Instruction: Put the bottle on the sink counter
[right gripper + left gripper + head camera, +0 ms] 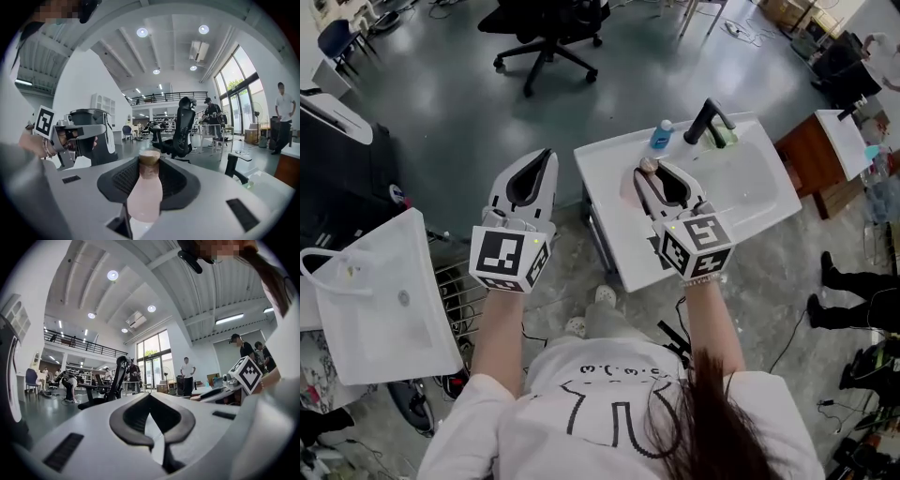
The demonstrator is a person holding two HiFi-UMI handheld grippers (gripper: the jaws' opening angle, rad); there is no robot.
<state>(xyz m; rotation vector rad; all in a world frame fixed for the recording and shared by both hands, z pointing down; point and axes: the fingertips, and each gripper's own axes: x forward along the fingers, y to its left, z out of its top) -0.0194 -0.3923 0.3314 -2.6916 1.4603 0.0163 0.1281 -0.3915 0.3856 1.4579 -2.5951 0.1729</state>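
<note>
We saw the bottle (144,194), pale pink with a rounded tan cap, clamped by its body between the jaws of the right gripper (657,172). Its cap pointed toward twelve o'clock, beyond the jaw tips. In the head view it hung over the white sink counter (614,225), near that counter's nine o'clock end. We could not tell whether it touched the surface.
</note>
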